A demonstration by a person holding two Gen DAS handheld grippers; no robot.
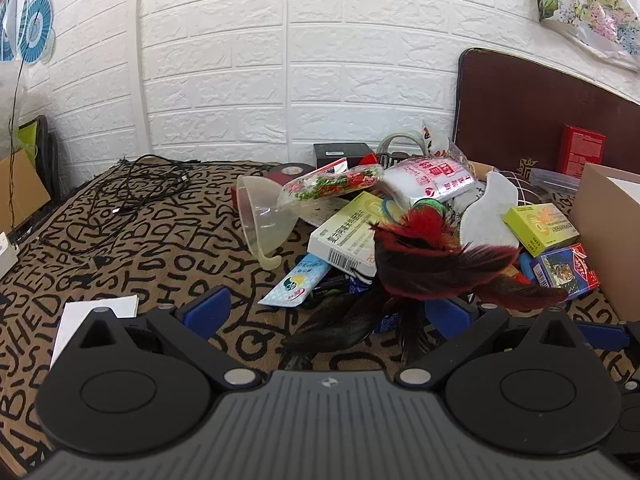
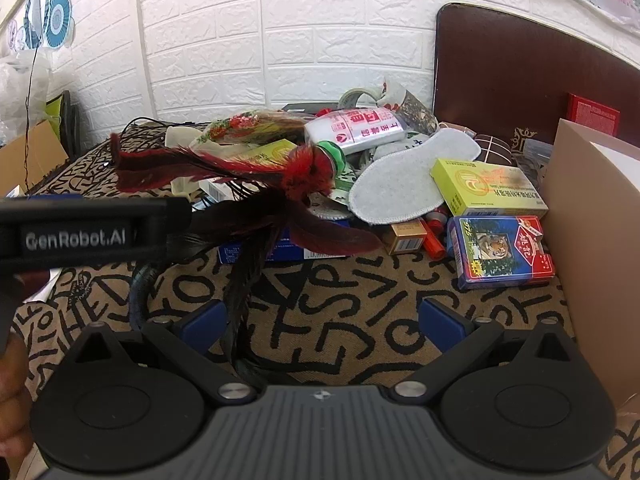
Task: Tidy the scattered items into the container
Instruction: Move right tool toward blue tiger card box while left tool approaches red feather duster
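Red and dark feathers of the shuttlecock (image 2: 304, 176) lie on the pile, so I would slide my right gripper (image 2: 320, 320), its 2 jaws spread, toward the base, like my spread left gripper (image 1: 328, 312), then carry it to the cardboard box (image 2: 592, 240) at right.

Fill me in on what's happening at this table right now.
A person is tidying a cluttered pile with two handheld grippers. The left gripper and the right gripper both stand open, each close to the feathered shuttlecock, whose dark feathers trail between the left gripper's fingers. It isn't clear that either is gripping it. The pile remains on the patterned cloth: the playing card box, the yellow medicine box and the white insole. The cardboard box waits on the right.
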